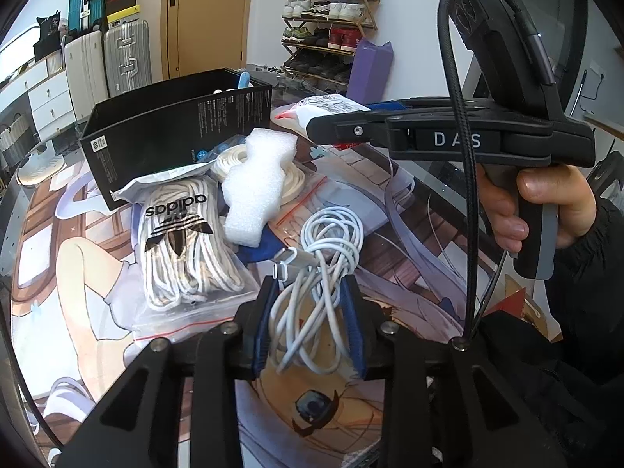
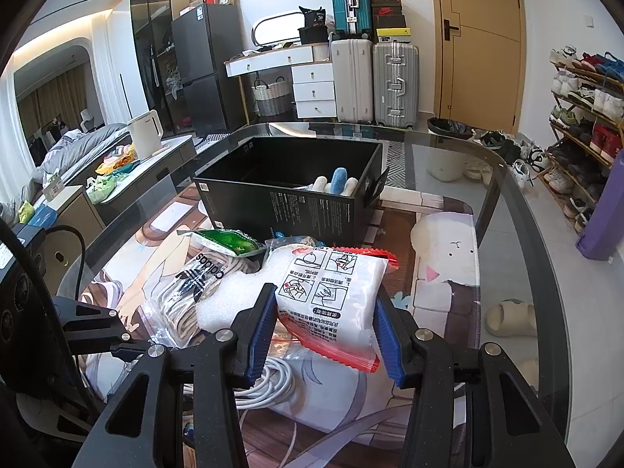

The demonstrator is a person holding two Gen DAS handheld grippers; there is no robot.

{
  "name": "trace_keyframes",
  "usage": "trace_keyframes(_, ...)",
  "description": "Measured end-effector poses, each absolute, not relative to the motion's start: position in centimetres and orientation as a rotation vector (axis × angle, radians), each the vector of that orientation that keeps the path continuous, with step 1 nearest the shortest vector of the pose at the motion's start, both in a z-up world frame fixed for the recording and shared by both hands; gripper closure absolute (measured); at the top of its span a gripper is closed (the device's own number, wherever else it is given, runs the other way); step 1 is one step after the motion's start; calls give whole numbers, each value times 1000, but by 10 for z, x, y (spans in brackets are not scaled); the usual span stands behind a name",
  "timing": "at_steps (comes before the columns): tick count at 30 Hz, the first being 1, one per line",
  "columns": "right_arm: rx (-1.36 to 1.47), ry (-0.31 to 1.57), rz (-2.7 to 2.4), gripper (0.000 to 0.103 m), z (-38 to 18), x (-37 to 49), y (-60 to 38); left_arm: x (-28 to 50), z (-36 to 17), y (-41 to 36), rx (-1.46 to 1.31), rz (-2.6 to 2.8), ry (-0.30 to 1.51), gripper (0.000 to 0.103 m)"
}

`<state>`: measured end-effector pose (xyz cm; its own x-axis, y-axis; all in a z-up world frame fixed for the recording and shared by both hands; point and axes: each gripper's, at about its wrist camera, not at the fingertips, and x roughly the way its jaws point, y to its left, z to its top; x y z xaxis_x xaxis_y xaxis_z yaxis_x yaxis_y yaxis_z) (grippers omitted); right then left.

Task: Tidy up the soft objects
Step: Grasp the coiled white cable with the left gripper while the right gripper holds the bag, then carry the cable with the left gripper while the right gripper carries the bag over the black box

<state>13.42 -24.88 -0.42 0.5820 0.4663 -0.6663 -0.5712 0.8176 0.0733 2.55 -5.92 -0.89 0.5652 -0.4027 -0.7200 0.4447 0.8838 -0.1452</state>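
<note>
My left gripper (image 1: 310, 284) is shut on a coiled white cable (image 1: 319, 273) and holds it over the printed mat. My right gripper (image 2: 325, 300) is shut on a white packet with red edges (image 2: 331, 296), lifted above the table; it also shows in the left wrist view (image 1: 331, 107). A black open box (image 2: 288, 191) stands behind, with a blue and white soft item (image 2: 337, 183) inside. On the mat lie a bag of white laces marked adidas (image 1: 183, 241), a white foam piece (image 1: 257, 183) and a green packet (image 2: 230, 240).
The glass table's rounded edge (image 2: 503, 179) runs along the right. Suitcases (image 2: 374, 82), a white drawer unit (image 2: 314, 91) and a shoe rack (image 2: 585, 117) stand on the floor beyond. A slipper (image 2: 509, 318) lies under the glass.
</note>
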Motion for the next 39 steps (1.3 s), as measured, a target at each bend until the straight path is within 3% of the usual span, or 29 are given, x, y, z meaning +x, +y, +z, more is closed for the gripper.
trace_keyframes(39,-104,500,669,55,46,101,-261,19,54,2,-98,-360,609,78)
